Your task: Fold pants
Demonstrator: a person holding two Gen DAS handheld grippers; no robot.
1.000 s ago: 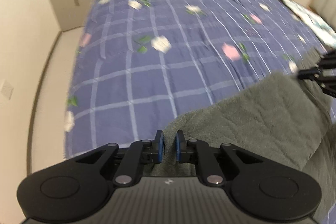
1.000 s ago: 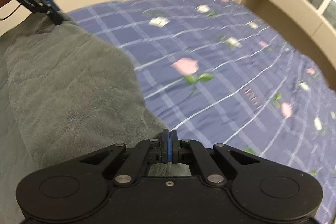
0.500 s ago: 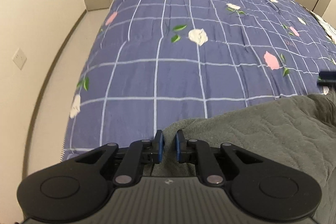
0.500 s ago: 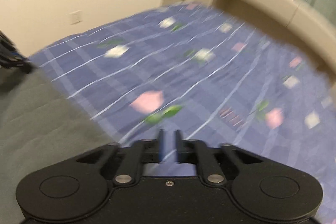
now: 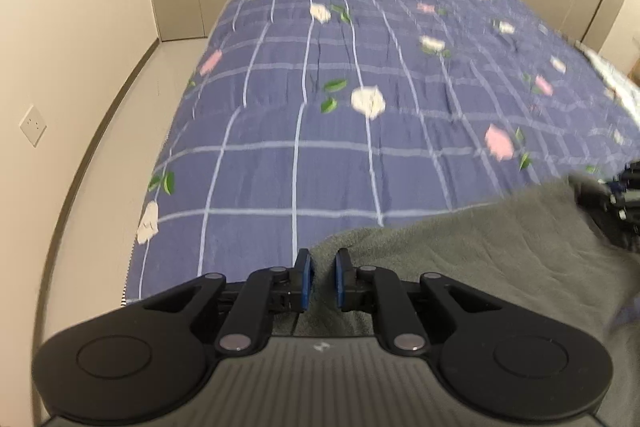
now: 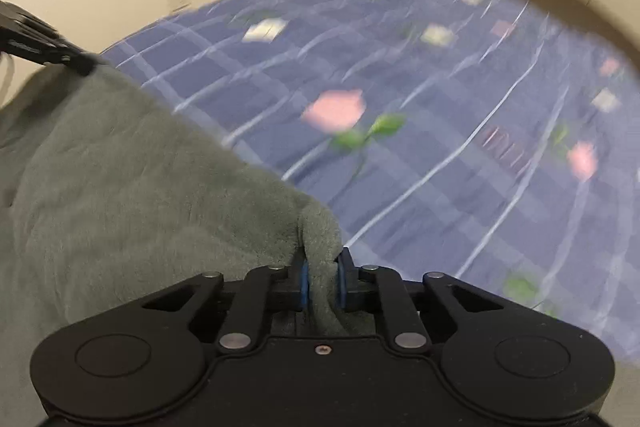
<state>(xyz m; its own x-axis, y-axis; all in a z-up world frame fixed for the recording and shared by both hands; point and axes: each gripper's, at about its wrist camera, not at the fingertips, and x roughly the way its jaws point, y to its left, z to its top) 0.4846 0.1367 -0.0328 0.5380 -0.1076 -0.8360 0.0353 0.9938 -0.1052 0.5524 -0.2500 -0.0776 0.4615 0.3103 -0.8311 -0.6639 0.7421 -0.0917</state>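
The grey fleece pants point(image 5: 480, 267) are spread over the near part of a bed covered by a blue checked quilt with pink and white flowers point(image 5: 340, 115).

In the left wrist view, the left gripper point(image 5: 322, 281) has its blue-padded fingers point(image 5: 303, 279) set narrowly apart, with a corner edge of the pants lying between them; the fabric runs from that gap out to the right and back under the gripper body. The pads look pressed onto the cloth, holding that corner. At the far right edge of this view the right gripper point(image 5: 612, 195) shows as a dark blurred shape at the other end of the pants' edge.

In the right wrist view, the right gripper point(image 6: 322, 283) has a bunched fold of the pants point(image 6: 120, 207) pinched between its narrowly set fingers point(image 6: 342, 281), the fleece rising in a small hump just ahead of the pads. The rest of the garment stretches off to the left, where the left gripper point(image 6: 60, 57) meets its far corner.

A beige wall with a socket plate point(image 5: 33, 125) stands to the left of the bed.
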